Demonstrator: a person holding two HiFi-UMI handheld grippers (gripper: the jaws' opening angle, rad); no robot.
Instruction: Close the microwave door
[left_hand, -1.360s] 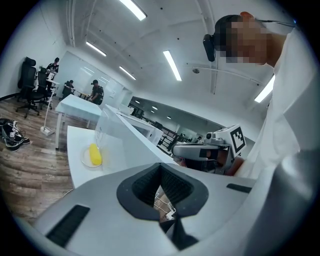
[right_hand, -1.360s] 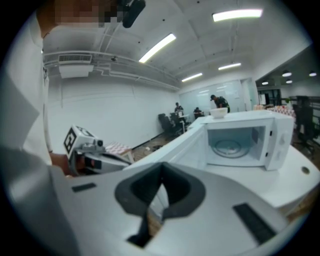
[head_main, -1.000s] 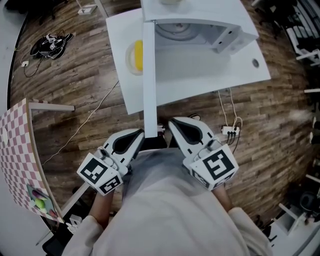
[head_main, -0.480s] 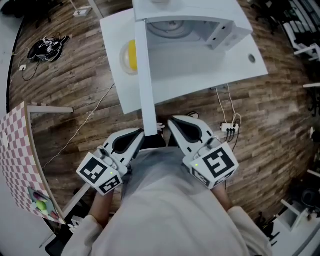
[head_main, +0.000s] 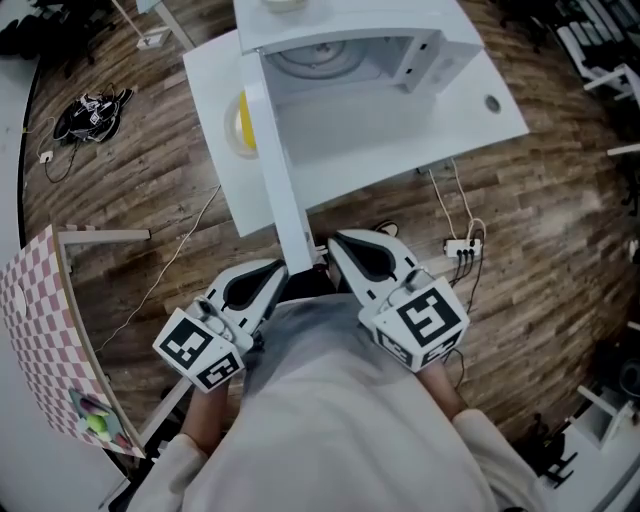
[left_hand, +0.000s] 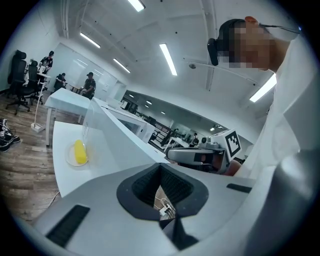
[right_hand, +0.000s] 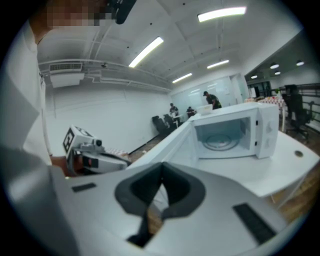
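The white microwave (head_main: 350, 45) stands on a white table (head_main: 450, 130), cavity open with the glass turntable (right_hand: 222, 142) showing. Its door (head_main: 272, 165) swings out edge-on toward me, ending between my grippers. My left gripper (head_main: 272, 280) is just left of the door's free end, and my right gripper (head_main: 342, 252) is just right of it. Both are shut with nothing between the jaws. In the left gripper view the door (left_hand: 117, 142) rises ahead of the left gripper (left_hand: 160, 169). In the right gripper view the right gripper (right_hand: 161, 181) faces the microwave (right_hand: 235, 132).
A yellow item on a clear plate (head_main: 240, 120) lies on the table left of the door. A pink checkered board (head_main: 35, 330) stands at the left. Cables (head_main: 85, 95) and a power strip (head_main: 463, 251) lie on the wooden floor. People and chairs are far off.
The microwave and table have shifted up and left in the head view. Both grippers stay shut and hold their place by the door's end.
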